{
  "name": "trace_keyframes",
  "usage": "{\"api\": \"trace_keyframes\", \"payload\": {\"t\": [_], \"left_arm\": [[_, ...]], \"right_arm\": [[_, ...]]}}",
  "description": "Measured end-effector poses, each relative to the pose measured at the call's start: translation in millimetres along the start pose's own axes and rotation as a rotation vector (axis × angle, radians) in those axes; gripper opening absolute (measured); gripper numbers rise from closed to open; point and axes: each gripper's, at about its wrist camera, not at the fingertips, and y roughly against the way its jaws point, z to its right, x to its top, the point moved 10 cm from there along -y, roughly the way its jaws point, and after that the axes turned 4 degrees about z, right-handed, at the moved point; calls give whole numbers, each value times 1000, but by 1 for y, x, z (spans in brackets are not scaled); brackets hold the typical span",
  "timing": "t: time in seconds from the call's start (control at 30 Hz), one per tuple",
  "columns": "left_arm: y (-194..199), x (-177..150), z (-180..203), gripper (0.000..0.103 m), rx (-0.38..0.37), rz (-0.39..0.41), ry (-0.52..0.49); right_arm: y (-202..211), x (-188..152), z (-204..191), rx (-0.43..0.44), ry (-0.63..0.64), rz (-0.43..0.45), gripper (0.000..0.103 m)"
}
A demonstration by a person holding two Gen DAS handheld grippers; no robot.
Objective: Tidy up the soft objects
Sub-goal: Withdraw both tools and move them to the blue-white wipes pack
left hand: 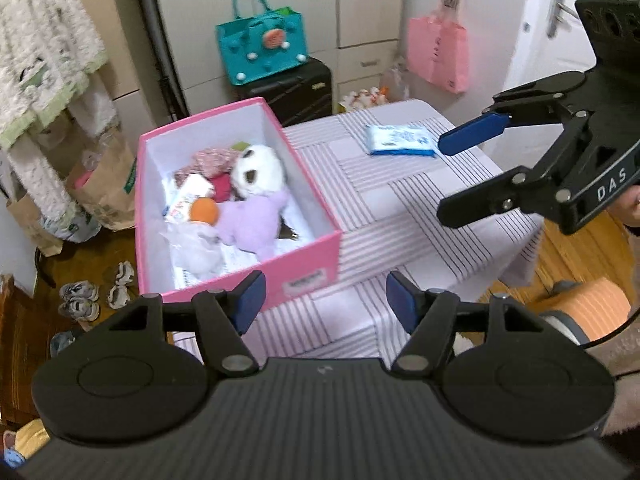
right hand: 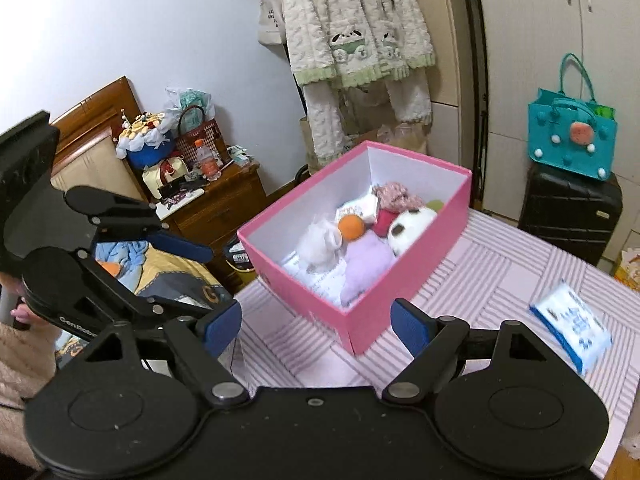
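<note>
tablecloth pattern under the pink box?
Pale pink-white tablecloth with blocks of thin stripes; clearest in the right wrist view.

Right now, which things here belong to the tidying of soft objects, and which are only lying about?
Belong to the job:
- pink box
- panda plush
- purple plush
- tissue pack, not yet in the box

Lying about:
- teal bag
- black suitcase
- pink bag
- hanging fleece robe

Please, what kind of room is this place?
Probably a bedroom in a home: a bed with a wooden headboard, a cluttered nightstand, and a fluffy robe hanging beside wardrobe doors.
</note>
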Motion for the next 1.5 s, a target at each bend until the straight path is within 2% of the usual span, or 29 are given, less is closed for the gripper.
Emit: {"api": "trace_keyframes", "payload": {"t": [0.13, 0.27, 0.37, 0.57, 0.67, 0.83, 1.07, 1.17, 1.4, 1.5], "left_arm": [[-5, -5, 19, 66, -19, -10, -18], [-14, -9, 38, 66, -47, -15, -45], [-22, -9, 52, 68, -76, -25, -64], [-53, -4, 70, 69, -117, -51, -74], [-70, 3, 75, 69, -127, -45, -62], [-95, 20, 79, 69, -133, -14, -34], [-118, 50, 90, 70, -172, 48, -5], [-132, 60, 96, 70, -204, 72, 28], [-162, 79, 111, 70, -234, 158, 77], [-180, 91, 114, 70, -251, 167, 125]], "right_arm": [[12, -24, 2, -14, 3, 2, 85], [24, -50, 11, -99, 11, 32, 86], [30, -65, 18, -124, -5, 43, 86], [43, -81, 50, -213, -39, 77, 86], [45, -86, 70, -230, -65, 91, 86], [44, -91, 110, -276, -106, 115, 86], [43, -99, 166, -408, -114, 146, 86], [37, -101, 187, -424, -128, 164, 86], [15, -102, 226, -481, -92, 222, 86], [6, -100, 239, -520, -37, 204, 84]]}}
